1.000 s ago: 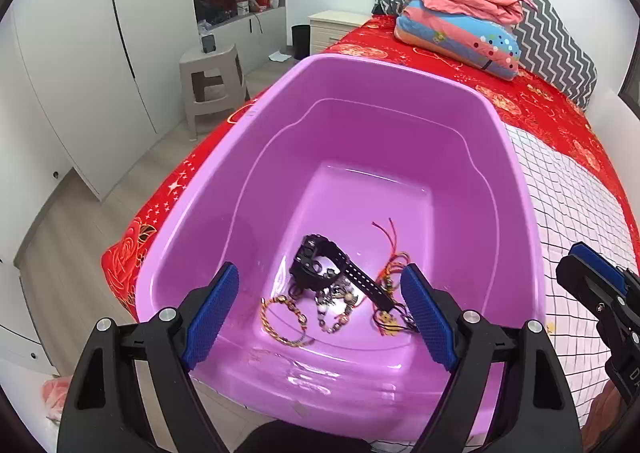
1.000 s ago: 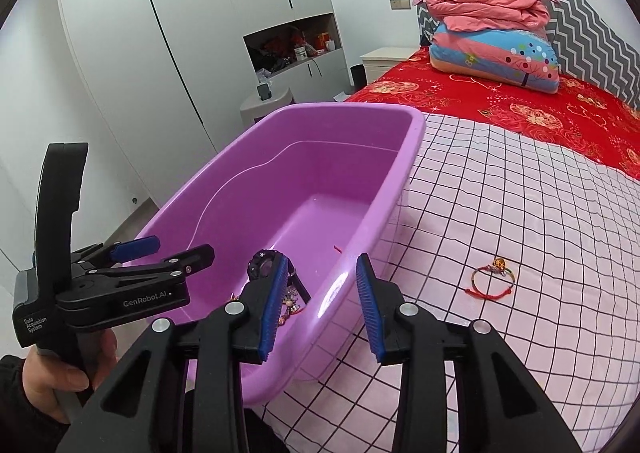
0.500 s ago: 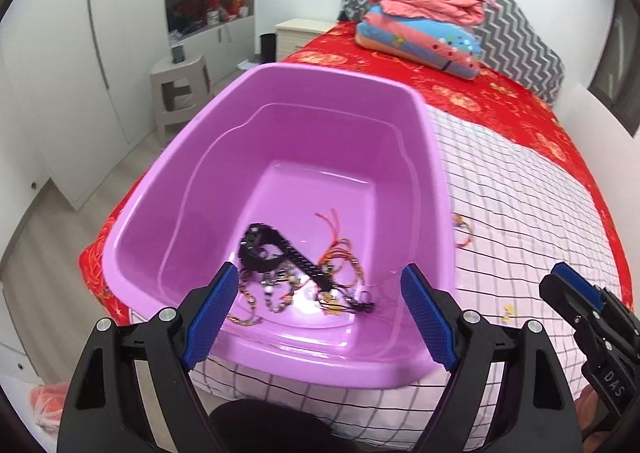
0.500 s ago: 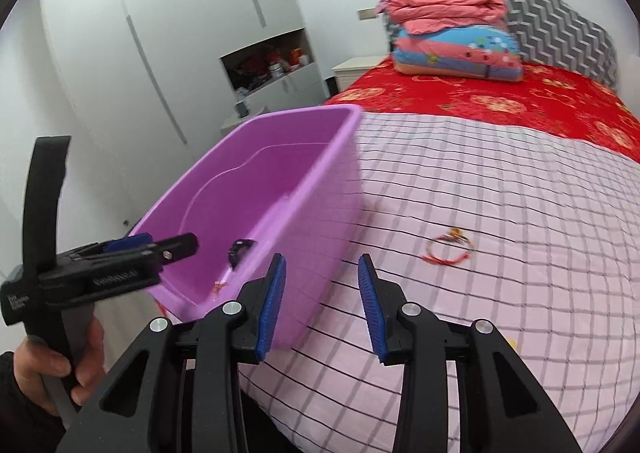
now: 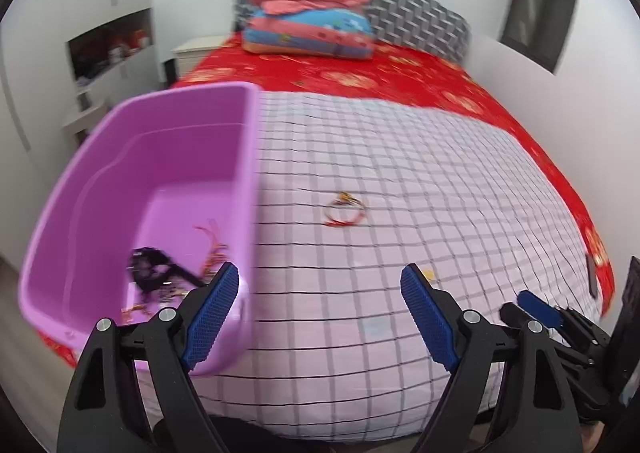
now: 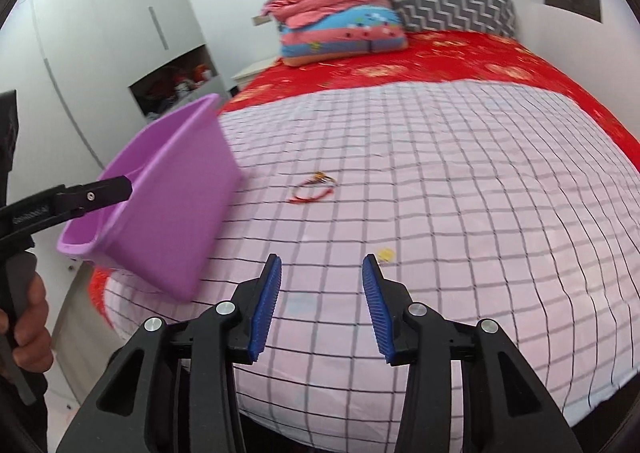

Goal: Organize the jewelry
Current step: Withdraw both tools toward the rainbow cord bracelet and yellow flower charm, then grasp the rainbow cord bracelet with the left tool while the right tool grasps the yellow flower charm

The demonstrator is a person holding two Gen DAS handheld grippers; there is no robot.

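Note:
A purple plastic bin (image 5: pixel 100 157) (image 6: pixel 168 221) stands on the left part of the bed and holds a heap of jewelry (image 5: pixel 168 277): a black band, beaded bracelets, red cords. A red cord bracelet with a gold charm (image 5: pixel 345 209) (image 6: pixel 314 189) lies on the checked sheet right of the bin. A small yellow piece (image 5: pixel 428 273) (image 6: pixel 386 254) lies nearer to me. My left gripper (image 5: pixel 320 301) is open and empty, low over the sheet by the bin's near right corner. My right gripper (image 6: pixel 322 301) is open and empty, short of the yellow piece.
The bed has a pink checked sheet (image 6: pixel 460 181) over a red floral cover (image 5: pixel 360 73). Folded quilts and a zigzag pillow (image 5: pixel 320 21) lie at the head. White wardrobes (image 6: pixel 100 37) and a nightstand stand to the left, beyond the bed's edge.
Both grippers have swung right, away from the bin and toward the open sheet. The bin has slid to the left of both views. The right gripper's jaws have opened wider.

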